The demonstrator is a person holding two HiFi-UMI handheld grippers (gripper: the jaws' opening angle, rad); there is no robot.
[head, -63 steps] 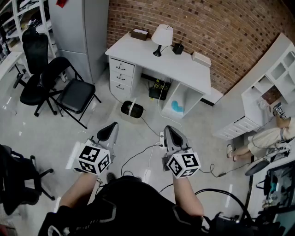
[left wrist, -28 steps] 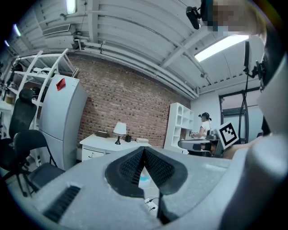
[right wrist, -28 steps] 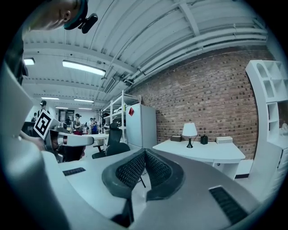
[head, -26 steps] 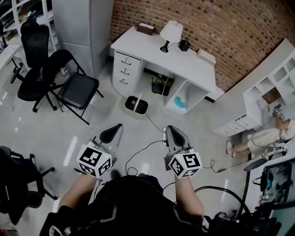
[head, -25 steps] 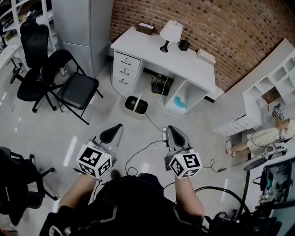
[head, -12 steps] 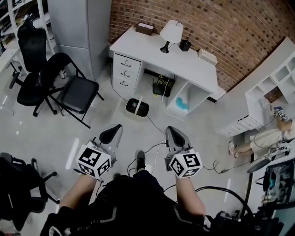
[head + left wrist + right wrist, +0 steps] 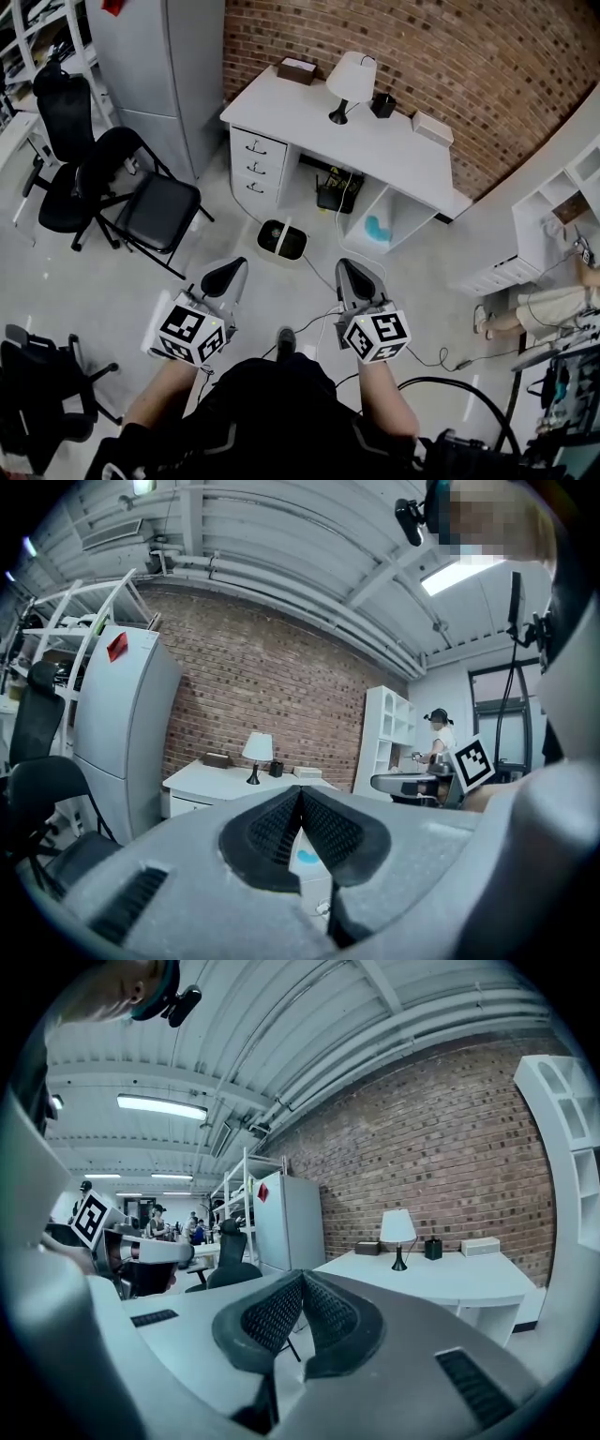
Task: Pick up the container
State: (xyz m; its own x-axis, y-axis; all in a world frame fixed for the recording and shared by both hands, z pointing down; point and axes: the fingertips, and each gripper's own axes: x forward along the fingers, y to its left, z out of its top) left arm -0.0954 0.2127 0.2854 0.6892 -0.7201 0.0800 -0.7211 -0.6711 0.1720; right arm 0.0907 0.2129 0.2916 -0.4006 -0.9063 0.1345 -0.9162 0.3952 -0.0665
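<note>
You face the white desk point(image 7: 309, 105) with the jaws of both grippers closed on nothing.
The desk stands against the brick wall point(image 7: 450, 47), with a black folding chair point(image 7: 159, 208) to its left. You hold your left gripper point(image 7: 228, 272) and right gripper point(image 7: 349, 272) side by side over the floor, each pair of jaws pressed together. A black bin point(image 7: 281, 240) sits on the floor just before the desk. On the desktop a lamp point(image 7: 352, 80) stands beside a small black cup point(image 7: 382, 105). Which is the container I cannot tell; both lie well apart from your grippers.

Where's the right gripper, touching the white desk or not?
Apart. Head view shows the right gripper over bare floor, well short of the white desk.
</note>
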